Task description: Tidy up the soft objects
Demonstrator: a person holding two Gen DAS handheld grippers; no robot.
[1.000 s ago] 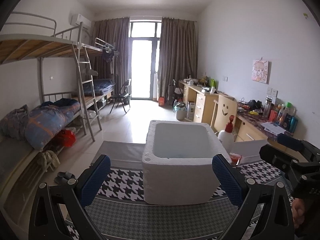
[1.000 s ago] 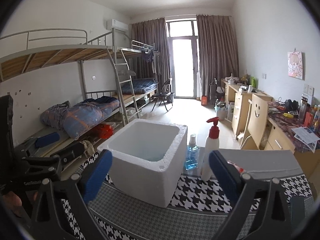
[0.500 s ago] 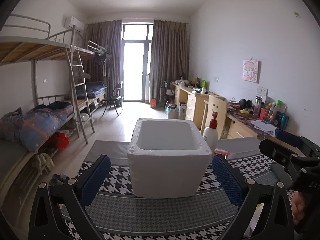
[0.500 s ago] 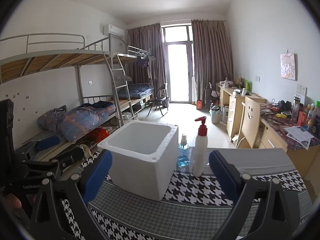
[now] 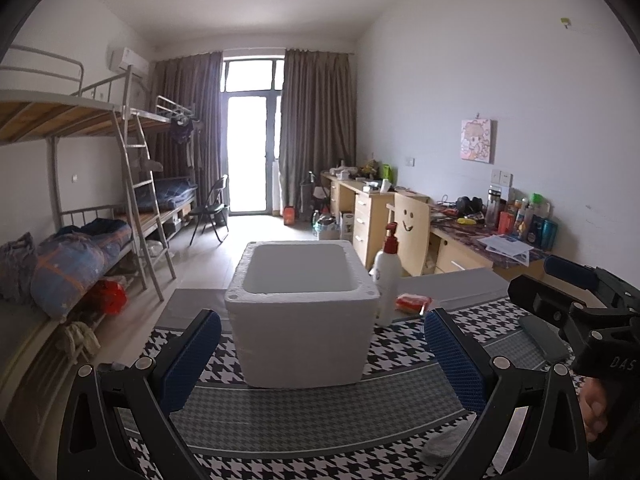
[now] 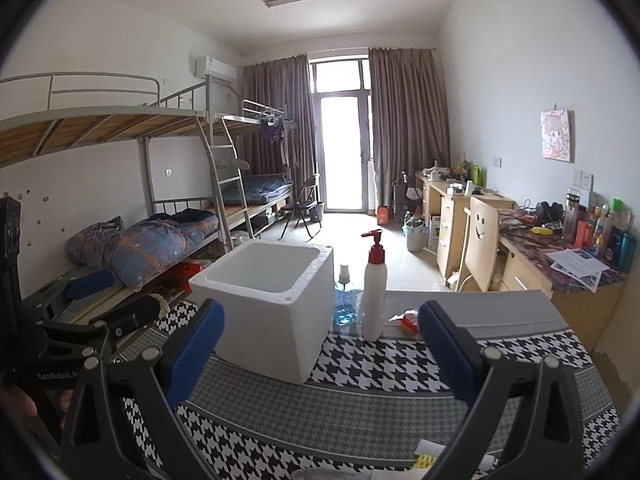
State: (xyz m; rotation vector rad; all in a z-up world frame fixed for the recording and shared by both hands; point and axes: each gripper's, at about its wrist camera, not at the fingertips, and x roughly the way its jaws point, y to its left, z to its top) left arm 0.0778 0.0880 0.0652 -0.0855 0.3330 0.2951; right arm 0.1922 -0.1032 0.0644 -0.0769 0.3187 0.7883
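Note:
An open white foam box (image 5: 302, 312) (image 6: 266, 312) stands on the houndstooth tablecloth (image 5: 304, 420) (image 6: 360, 408). My left gripper (image 5: 320, 364) hangs open just in front of the box with nothing between its blue pads. Beside it, my right gripper (image 6: 320, 356) is open too and holds nothing, with the box ahead on its left. A red soft packet (image 5: 414, 303) (image 6: 408, 320) lies behind the pump bottle. A white soft thing (image 5: 444, 446) shows at the near table edge. A yellow and white item (image 6: 426, 456) sits low in the right wrist view.
A white pump bottle with a red top (image 5: 387, 278) (image 6: 374, 292) stands right of the box, a blue liquid bottle (image 6: 345, 300) behind. A dark flat object (image 5: 544, 338) lies on the right. Bunk beds (image 6: 140, 216) line the left wall, desks (image 6: 532, 256) the right.
Both grippers have drawn back and risen from the foam box, which looks smaller and farther. The pump bottle and red packet have come into clearer view. Both grippers stay open.

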